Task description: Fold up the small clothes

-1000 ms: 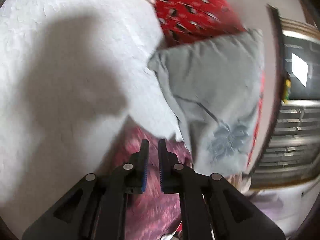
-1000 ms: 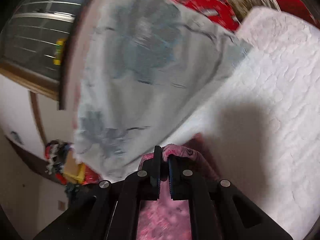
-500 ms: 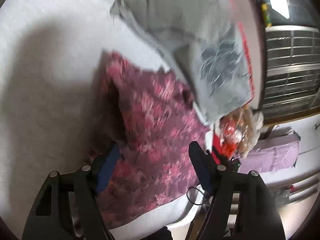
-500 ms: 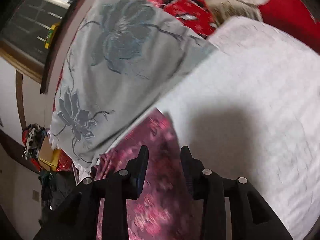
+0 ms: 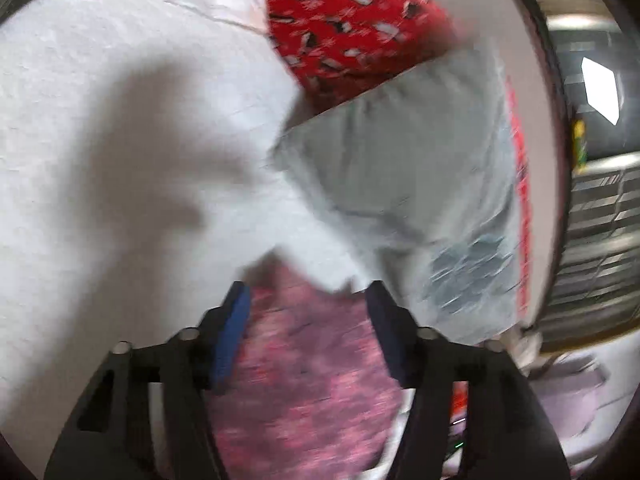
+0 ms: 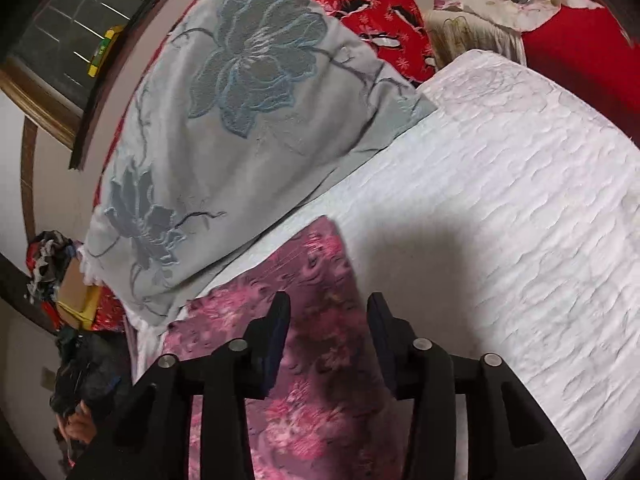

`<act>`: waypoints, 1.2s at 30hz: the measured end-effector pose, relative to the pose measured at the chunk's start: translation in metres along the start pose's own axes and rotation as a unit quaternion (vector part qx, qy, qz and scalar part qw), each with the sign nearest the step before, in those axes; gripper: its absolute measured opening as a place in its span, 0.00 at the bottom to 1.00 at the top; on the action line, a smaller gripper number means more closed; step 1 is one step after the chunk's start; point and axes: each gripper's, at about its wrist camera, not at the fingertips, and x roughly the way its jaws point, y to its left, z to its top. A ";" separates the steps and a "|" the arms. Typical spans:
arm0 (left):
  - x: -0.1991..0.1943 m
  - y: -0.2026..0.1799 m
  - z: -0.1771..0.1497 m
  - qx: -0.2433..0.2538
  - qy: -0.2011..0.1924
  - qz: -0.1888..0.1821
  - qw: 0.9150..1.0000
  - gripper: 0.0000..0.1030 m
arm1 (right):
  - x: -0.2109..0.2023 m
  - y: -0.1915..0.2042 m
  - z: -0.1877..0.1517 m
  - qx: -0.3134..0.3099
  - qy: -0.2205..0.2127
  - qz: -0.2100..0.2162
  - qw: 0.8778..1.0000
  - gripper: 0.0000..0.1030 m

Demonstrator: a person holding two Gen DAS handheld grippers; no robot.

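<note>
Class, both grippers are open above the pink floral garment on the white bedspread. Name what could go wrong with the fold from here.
1. The pink floral garment lies close to the grey embroidered pillow; a gripper reaching that side may catch the pillow instead.
2. The garment's near end seems to lie near the edge of the white bedspread, so a tug could drag it off.
3. With the left gripper and right gripper open, closing low might pinch the bedspread too.
</note>
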 end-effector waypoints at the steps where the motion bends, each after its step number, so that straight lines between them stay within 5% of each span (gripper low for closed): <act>1: 0.005 0.006 -0.005 0.006 0.009 0.008 1.000 0.64 | 0.007 0.002 0.002 0.004 0.002 -0.001 1.000 0.47; 6: 0.053 0.022 -0.032 0.029 0.110 0.008 0.993 0.64 | 0.051 0.015 0.006 0.014 0.022 -0.021 0.999 0.49; 7: 0.057 0.018 -0.037 0.043 0.116 0.011 0.992 0.63 | 0.056 0.024 0.005 -0.001 0.022 -0.017 1.000 0.45; 8: 0.059 0.010 -0.042 0.066 0.113 0.019 0.991 0.60 | 0.058 0.035 0.006 -0.027 0.021 -0.008 0.999 0.19; 9: 0.059 -0.002 -0.047 0.102 0.096 0.039 0.989 0.49 | 0.058 0.045 0.007 -0.050 0.016 -0.007 0.999 0.05; 12: 0.062 -0.017 -0.047 0.149 0.056 0.088 0.983 0.17 | 0.040 0.065 0.013 -0.085 -0.038 0.027 0.995 0.04; 14: 0.069 -0.010 -0.041 0.134 0.048 0.112 0.983 0.15 | 0.041 0.059 0.019 -0.074 -0.053 0.014 0.996 0.04; 17: 0.070 0.003 -0.031 0.093 0.048 0.109 0.989 0.13 | 0.081 0.034 0.016 -0.050 0.046 -0.081 0.994 0.05; 19: 0.054 0.008 -0.031 0.079 0.042 0.090 0.992 0.13 | 0.067 0.029 0.011 -0.040 0.024 -0.059 0.997 0.07; 23: 0.011 -0.004 -0.067 0.137 0.020 0.062 0.988 0.14 | 0.010 0.028 -0.010 -0.041 -0.013 0.025 0.999 0.15; 26: 0.010 -0.012 -0.101 0.179 0.016 0.068 0.981 0.27 | -0.007 0.014 -0.039 -0.049 -0.004 0.010 0.999 0.49; 29: 0.031 -0.004 -0.132 0.222 0.046 0.151 0.962 0.29 | -0.003 -0.007 -0.061 -0.039 0.051 -0.033 0.997 0.50; 32: 0.018 -0.002 -0.150 0.243 0.029 0.165 0.955 0.34 | -0.038 -0.023 -0.079 0.004 0.014 0.009 1.000 0.49; 35: 0.009 0.005 -0.156 0.227 0.035 0.159 0.960 0.40 | -0.043 -0.034 -0.101 0.001 0.036 -0.010 0.999 0.55; 36: 0.010 0.007 -0.156 0.216 0.038 0.162 0.962 0.40 | -0.039 -0.033 -0.105 -0.011 0.050 -0.014 0.999 0.48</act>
